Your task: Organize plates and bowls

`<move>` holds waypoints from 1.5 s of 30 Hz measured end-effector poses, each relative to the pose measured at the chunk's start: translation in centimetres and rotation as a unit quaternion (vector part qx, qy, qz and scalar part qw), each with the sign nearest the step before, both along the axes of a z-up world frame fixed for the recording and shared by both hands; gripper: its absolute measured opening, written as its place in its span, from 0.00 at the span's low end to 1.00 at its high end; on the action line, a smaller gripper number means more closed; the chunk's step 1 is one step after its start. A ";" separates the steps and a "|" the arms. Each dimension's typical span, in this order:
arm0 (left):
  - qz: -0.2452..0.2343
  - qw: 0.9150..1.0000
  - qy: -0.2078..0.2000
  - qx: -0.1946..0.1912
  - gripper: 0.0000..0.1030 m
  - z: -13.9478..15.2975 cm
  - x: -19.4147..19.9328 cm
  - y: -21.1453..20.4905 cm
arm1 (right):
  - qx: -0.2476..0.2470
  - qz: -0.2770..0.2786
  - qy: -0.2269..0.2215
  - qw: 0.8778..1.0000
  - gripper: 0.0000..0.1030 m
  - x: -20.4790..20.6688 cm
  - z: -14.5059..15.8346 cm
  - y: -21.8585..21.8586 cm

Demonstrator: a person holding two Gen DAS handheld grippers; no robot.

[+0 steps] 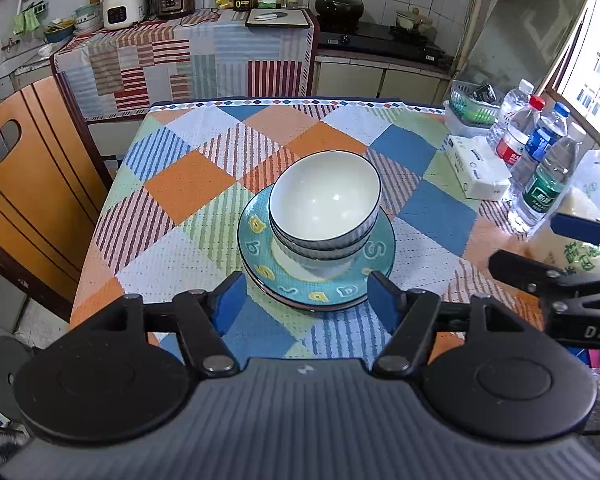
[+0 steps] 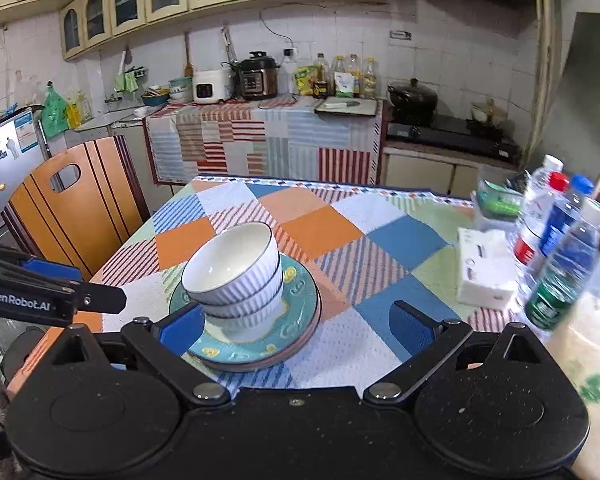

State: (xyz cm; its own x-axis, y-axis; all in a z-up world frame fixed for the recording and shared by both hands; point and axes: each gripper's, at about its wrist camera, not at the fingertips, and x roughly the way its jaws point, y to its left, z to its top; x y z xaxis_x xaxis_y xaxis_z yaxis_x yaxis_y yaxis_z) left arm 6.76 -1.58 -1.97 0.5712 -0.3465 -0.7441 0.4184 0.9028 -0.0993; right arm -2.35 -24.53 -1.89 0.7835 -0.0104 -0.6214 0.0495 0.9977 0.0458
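Note:
A stack of white ribbed bowls [image 1: 324,208] stands on stacked plates, the top one teal with yellow letters [image 1: 260,248], in the middle of the checked tablecloth. My left gripper [image 1: 306,300] is open and empty, its blue pads just short of the plates' near rim. In the right wrist view the bowls [image 2: 236,276] and the teal plate [image 2: 300,296] sit ahead and left. My right gripper [image 2: 296,324] is open and empty, near the plates' near edge. The right gripper also shows at the right in the left wrist view [image 1: 556,256].
Several water bottles [image 1: 540,168], a tissue pack [image 1: 480,172] and a green basket [image 1: 468,108] line the table's right side. A white bag [image 2: 580,380] is close on the right. A wooden chair [image 1: 28,184] stands left of the table. Kitchen counter behind.

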 end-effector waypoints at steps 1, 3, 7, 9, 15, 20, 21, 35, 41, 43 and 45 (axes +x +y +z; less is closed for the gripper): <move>0.000 1.000 -0.004 0.002 0.72 0.1 -0.3 0.1 | 0.000 -0.004 0.004 1.000 0.97 -0.3 0.3 0.0; 0.004 1.000 -0.012 0.006 0.76 0.3 -1.0 0.2 | -0.008 -0.013 0.014 1.000 0.98 -0.8 0.7 0.2; 0.015 0.999 -0.030 0.014 0.82 0.9 -2.2 0.5 | -0.023 -0.029 0.023 0.999 0.99 -1.7 1.3 0.9; 0.018 0.999 -0.039 0.017 0.86 1.2 -2.8 0.8 | -0.014 -0.029 0.022 0.999 0.99 -2.2 1.6 0.9; 0.023 0.998 -0.061 0.018 1.00 1.9 -4.2 1.3 | 0.001 -0.033 0.027 0.999 0.99 -3.1 1.9 1.3; 0.022 0.998 -0.062 0.013 1.00 2.1 -4.8 1.3 | -0.003 -0.033 0.037 0.999 0.99 -3.6 1.9 2.0; 0.024 0.998 -0.055 0.010 1.00 2.2 -4.8 1.3 | -0.013 -0.036 0.039 0.998 0.99 -3.8 1.9 2.3; 0.032 0.996 -0.080 0.025 1.00 2.4 -6.6 1.1 | -0.031 -0.044 0.050 0.997 0.99 -5.0 2.2 3.3; 0.043 0.996 -0.081 0.021 1.00 2.2 -6.5 1.2 | -0.033 -0.047 0.054 0.997 0.99 -4.9 2.0 3.3; 0.050 0.995 -0.081 0.014 1.00 2.2 -6.4 1.4 | -0.036 -0.045 0.055 0.997 0.99 -4.9 2.0 3.3; 0.055 0.996 -0.072 0.009 1.00 2.1 -6.1 1.7 | -0.036 -0.045 0.057 0.997 0.99 -4.9 1.9 3.4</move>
